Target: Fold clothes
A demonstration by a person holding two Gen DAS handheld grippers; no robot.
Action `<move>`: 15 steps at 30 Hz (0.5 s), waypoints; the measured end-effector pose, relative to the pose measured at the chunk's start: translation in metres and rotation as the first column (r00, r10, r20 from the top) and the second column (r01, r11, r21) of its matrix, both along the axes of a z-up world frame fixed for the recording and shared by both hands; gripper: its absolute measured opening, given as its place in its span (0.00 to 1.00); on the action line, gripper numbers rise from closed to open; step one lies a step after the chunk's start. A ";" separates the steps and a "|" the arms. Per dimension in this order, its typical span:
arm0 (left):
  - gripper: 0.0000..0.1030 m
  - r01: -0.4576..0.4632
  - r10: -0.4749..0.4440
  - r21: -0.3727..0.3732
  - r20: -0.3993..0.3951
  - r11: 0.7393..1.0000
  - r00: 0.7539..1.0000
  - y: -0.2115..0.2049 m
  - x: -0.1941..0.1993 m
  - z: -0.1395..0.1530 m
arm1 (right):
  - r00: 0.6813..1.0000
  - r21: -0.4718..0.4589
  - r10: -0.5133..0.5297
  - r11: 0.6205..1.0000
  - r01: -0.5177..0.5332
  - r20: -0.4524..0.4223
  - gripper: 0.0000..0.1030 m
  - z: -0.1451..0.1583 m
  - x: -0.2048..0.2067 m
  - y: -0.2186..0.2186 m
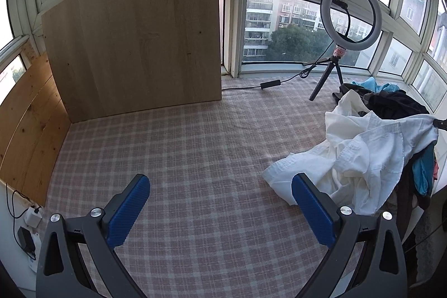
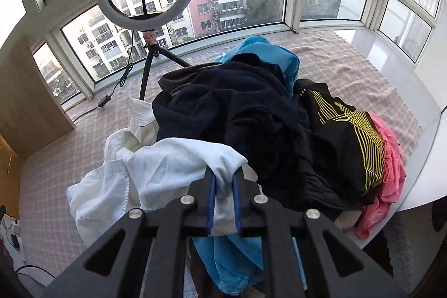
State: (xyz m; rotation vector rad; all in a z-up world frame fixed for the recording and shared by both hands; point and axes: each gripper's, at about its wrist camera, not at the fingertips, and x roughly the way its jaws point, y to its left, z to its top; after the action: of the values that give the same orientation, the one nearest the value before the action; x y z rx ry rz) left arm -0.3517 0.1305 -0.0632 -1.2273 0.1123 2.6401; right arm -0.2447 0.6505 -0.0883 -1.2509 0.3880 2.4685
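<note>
Checked cloth (image 1: pixel 173 158) is covering the tabletop. Wooden board (image 1: pixel 134 38) is standing upright at its far left. Pile of clothes (image 2: pixel 251 113) is lying on the right side, dark, blue and pink pieces on top. White shirt (image 2: pixel 156 166) is spilling off the pile's left onto the cloth. Ring light (image 1: pixel 350 16) is standing by the window. Right gripper (image 2: pixel 223 180): fingers are pinching a fold of the white shirt. Left gripper (image 1: pixel 220 192): fingers are hanging wide apart, holding nothing, just left of the shirt.
</note>
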 end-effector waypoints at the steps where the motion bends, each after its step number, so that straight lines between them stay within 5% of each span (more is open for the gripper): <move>1: 0.99 0.002 -0.002 0.004 0.000 1.000 1.000 0.000 0.000 0.000 | 0.999 0.005 -0.008 1.000 0.008 -0.031 0.03 0.011 0.006 0.000; 4: 0.99 0.014 -0.014 0.010 0.001 1.000 1.000 0.002 -0.001 -0.001 | 0.981 0.041 0.008 0.999 0.000 -0.192 0.00 0.069 0.021 -0.003; 7: 0.99 0.032 -0.031 0.018 -0.008 0.999 0.999 0.004 0.000 0.001 | 0.990 0.112 0.096 0.990 -0.084 -0.100 0.01 0.096 0.008 -0.016; 10: 0.99 0.041 -0.041 0.024 -0.020 0.999 0.999 0.003 0.004 0.002 | 0.998 0.025 0.055 0.998 -0.056 0.042 0.19 0.063 -0.002 -0.018; 11: 0.99 0.043 -0.042 0.024 -0.020 0.999 0.999 0.002 0.005 0.002 | 0.997 -0.006 0.040 0.999 -0.040 0.073 0.41 0.045 -0.004 -0.016; 12: 0.99 0.043 -0.042 0.022 -0.017 0.999 0.999 0.002 0.004 0.001 | 0.995 -0.031 0.030 0.999 -0.027 0.100 0.48 0.026 -0.006 -0.014; 15: 0.99 0.035 -0.035 0.010 -0.006 0.999 0.999 0.000 0.004 -0.001 | 0.976 0.053 0.017 0.998 -0.030 0.217 0.48 -0.021 -0.021 -0.016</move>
State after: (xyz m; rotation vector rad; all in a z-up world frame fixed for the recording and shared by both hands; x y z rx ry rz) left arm -0.3482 0.1305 -0.0645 -1.2038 0.1197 2.6107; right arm -0.2661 0.6347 -0.1097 -1.4900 0.2458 2.3127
